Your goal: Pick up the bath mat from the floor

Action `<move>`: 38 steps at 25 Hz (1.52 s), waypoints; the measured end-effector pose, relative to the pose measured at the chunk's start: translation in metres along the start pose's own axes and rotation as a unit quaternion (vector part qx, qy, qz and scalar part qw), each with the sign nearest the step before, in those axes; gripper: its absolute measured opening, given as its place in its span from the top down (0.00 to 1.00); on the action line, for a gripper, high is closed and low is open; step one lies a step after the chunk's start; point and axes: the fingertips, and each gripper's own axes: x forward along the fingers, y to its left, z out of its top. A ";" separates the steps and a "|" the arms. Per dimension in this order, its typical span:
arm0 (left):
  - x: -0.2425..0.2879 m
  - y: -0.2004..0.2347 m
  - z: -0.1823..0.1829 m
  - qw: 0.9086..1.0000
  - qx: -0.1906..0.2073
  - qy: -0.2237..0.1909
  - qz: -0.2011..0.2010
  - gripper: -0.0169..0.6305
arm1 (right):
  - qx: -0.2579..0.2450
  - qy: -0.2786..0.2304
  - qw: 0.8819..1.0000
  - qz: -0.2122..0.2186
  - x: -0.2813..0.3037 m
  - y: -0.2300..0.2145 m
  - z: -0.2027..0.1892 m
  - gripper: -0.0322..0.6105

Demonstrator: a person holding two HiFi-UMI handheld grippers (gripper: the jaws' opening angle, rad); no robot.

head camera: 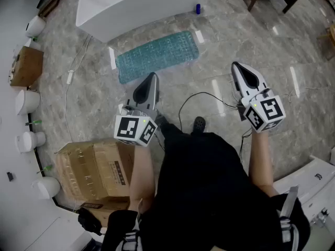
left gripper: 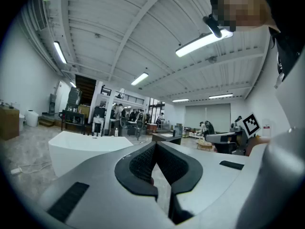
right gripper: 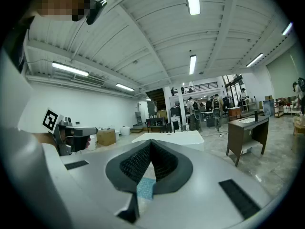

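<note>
The teal bath mat point(head camera: 157, 54) lies flat on the marble floor in front of a white bathtub point(head camera: 136, 1). Both grippers hang in the air nearer to me than the mat, pointing toward it. My left gripper point(head camera: 152, 76) hovers just short of the mat's near edge, its jaws shut with nothing between them point(left gripper: 155, 146). The right gripper point(head camera: 235, 66) is off to the mat's right, also shut and holding nothing point(right gripper: 150, 143). A strip of the mat point(right gripper: 145, 187) shows through the gap below the right jaws.
A large cardboard box point(head camera: 94, 171) stands at my left foot and a smaller box point(head camera: 26, 66) by the left wall beside white round fixtures point(head camera: 26, 101). A black cable point(head camera: 199, 101) loops over the floor. A blue bottle point(head camera: 198, 8) stands behind the mat. A wooden desk point(right gripper: 245, 132) is at right.
</note>
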 end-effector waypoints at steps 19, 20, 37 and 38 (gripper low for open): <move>0.007 -0.015 -0.002 1.000 0.007 0.015 -0.003 0.96 | 0.015 -0.008 1.000 -0.016 -0.012 -0.010 -0.006 0.93; 0.008 -0.017 -0.003 1.000 0.007 0.018 -0.003 0.95 | 0.017 -0.008 1.000 -0.021 -0.014 -0.012 -0.007 0.93; 0.084 0.052 -0.027 0.998 -0.021 0.047 -0.025 0.95 | 0.048 0.032 0.997 -0.058 0.065 -0.048 -0.029 0.93; 0.094 0.062 -0.026 0.998 -0.025 0.045 -0.025 0.95 | 0.045 0.036 0.997 -0.060 0.076 -0.051 -0.028 0.93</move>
